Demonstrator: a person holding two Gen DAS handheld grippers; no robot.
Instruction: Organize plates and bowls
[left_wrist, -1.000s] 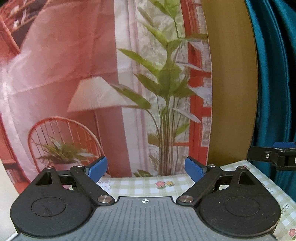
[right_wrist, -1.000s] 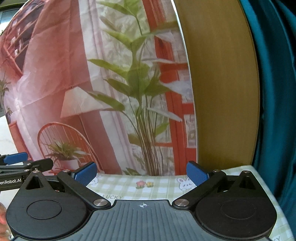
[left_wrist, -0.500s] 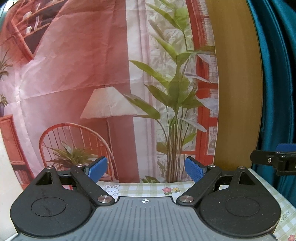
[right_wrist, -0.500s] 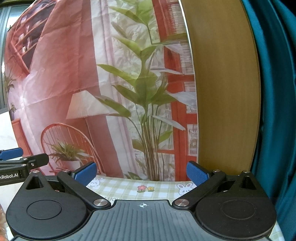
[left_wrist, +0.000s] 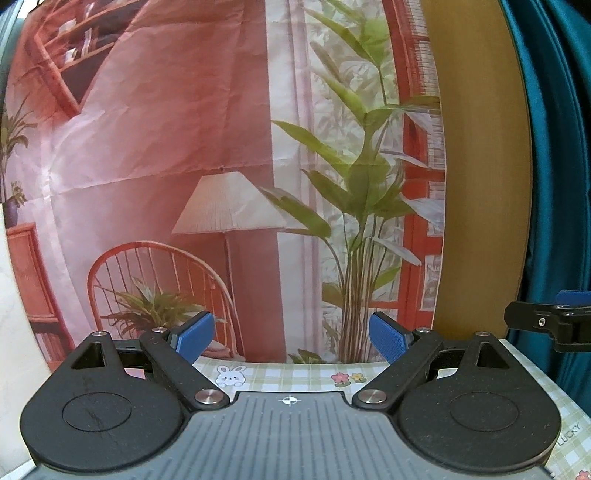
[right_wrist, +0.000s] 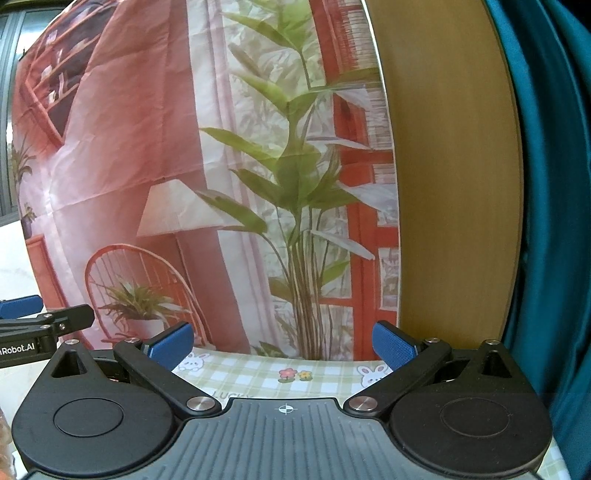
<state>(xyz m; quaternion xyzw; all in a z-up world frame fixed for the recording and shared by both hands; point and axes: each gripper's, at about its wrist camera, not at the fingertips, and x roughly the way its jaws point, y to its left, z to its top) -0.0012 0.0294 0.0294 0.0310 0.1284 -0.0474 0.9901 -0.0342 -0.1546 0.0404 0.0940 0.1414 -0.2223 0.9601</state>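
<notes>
No plates or bowls show in either view. My left gripper (left_wrist: 291, 338) is open and empty, its blue pads wide apart, held above the far edge of the green checked tablecloth (left_wrist: 288, 376). My right gripper (right_wrist: 282, 349) is open and empty too, above the same cloth (right_wrist: 266, 376). The right gripper's finger shows at the right edge of the left wrist view (left_wrist: 546, 321). The left gripper's finger shows at the left edge of the right wrist view (right_wrist: 44, 321). Both point level at the backdrop.
A printed fabric backdrop (left_wrist: 221, 147) with a lamp, chair and plant hangs just behind the table. A wooden panel (left_wrist: 480, 184) stands to its right, then a teal curtain (left_wrist: 554, 166). The same backdrop (right_wrist: 147, 147) fills the right wrist view.
Both grippers have tilted upward, so less tablecloth and more of the backdrop's upper part show. Both stay open and empty.
</notes>
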